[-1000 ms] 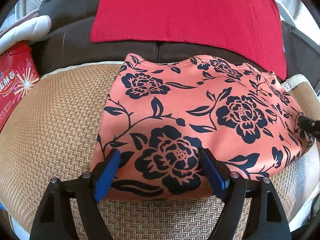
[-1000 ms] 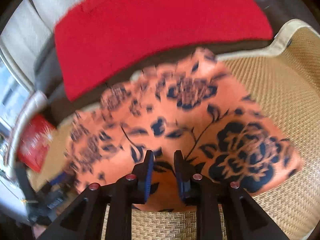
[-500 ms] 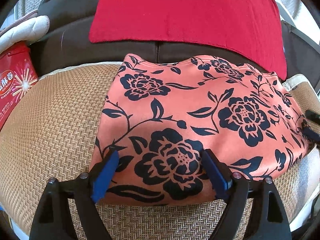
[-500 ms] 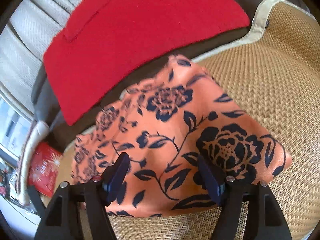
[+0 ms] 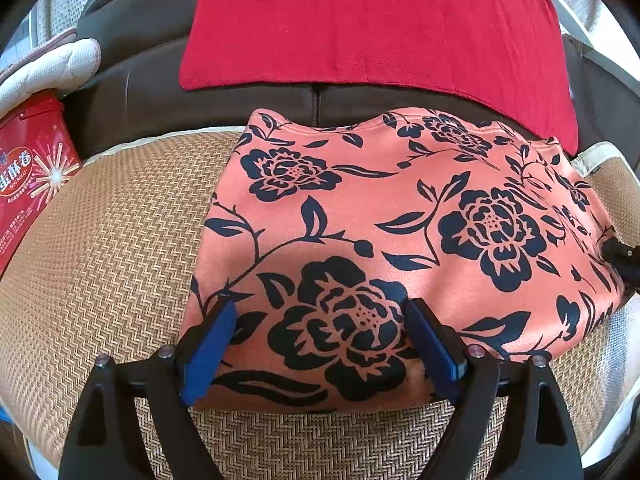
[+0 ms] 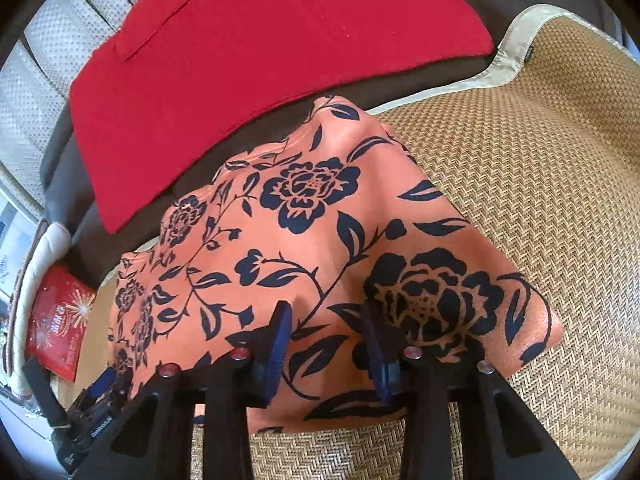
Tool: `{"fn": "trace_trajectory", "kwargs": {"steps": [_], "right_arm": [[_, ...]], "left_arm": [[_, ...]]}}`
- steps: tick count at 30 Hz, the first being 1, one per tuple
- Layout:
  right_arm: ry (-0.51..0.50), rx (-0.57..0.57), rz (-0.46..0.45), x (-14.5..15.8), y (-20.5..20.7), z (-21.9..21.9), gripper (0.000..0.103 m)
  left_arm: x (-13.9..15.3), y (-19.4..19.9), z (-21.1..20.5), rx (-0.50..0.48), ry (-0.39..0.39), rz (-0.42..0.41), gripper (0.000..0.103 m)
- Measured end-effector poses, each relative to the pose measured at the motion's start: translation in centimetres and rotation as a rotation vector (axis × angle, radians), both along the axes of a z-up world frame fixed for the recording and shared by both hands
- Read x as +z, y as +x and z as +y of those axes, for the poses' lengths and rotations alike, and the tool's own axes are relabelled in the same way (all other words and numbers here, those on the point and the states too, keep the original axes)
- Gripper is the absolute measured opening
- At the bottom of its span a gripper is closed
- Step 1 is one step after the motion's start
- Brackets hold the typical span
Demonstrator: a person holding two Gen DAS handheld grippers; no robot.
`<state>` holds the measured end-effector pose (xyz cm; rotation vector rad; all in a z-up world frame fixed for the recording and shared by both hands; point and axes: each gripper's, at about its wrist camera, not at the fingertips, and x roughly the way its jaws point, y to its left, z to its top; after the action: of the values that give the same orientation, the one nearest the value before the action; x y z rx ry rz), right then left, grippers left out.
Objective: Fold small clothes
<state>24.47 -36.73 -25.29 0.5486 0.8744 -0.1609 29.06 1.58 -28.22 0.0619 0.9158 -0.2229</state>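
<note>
A folded coral cloth with dark navy flowers [image 5: 400, 220] lies on the woven seat mat [image 5: 112, 248]. My left gripper [image 5: 320, 320] hangs over the cloth's near edge, open wide, with its blue pads either side of a large flower. It also shows at the bottom left of the right wrist view [image 6: 100, 384]. My right gripper [image 6: 326, 332] is at the other end of the cloth [image 6: 320, 240]. Its jaws are closing, with a raised ridge of fabric between the pads and gaps still showing. A black part of it shows at the right edge of the left wrist view [image 5: 618, 254].
A red cloth [image 5: 380, 24] is draped over the dark brown sofa back [image 5: 140, 92] behind the mat. A red snack tin [image 5: 28, 184] and a pale padded cushion [image 5: 48, 68] sit at the left. Bare woven mat [image 6: 540, 200] stretches to the right of the cloth.
The right gripper's jaws went from nearly shut to wide apart, then narrowed again over the cloth, and its view rolled and shifted slightly. The left gripper and the cloth stayed put.
</note>
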Motion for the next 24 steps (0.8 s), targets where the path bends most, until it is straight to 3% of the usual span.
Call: {"fn": "trace_trajectory", "kwargs": {"steps": [5,8,11,14,18,20,24], "right_arm": [[0.032,-0.013,-0.081,1.7,-1.4,-0.6,0.042],[0.007,0.0,-0.152,3.4,-2.8,-0.5,0.042],[0.017,-0.005,-0.108,3.0,-3.0,-0.7,0.043],[0.112,0.018,0.007,0.4,-2.2,-1.3,0.046],[0.129,0.01,-0.067,1.8,-3.4,-1.9,0.049],[0.17,-0.005,-0.116,2.3,-4.5,-2.6,0.054],[0.292,-0.06,-0.17,2.5,-6.9,-4.7,0.063]], "left_arm": [[0.7,0.0,0.9,0.02,-0.041,0.024,0.087],[1.9,-1.0,2.5,0.041,-0.128,0.032,0.087],[1.8,-1.5,3.6,0.076,-0.128,0.056,0.087],[0.4,-1.0,3.8,0.078,-0.114,0.104,0.087],[1.0,-1.6,3.6,0.066,-0.098,0.077,0.087],[1.5,-2.0,4.6,0.087,-0.176,0.094,0.087],[1.3,-2.8,7.0,0.134,-0.427,0.189,0.087]]}}
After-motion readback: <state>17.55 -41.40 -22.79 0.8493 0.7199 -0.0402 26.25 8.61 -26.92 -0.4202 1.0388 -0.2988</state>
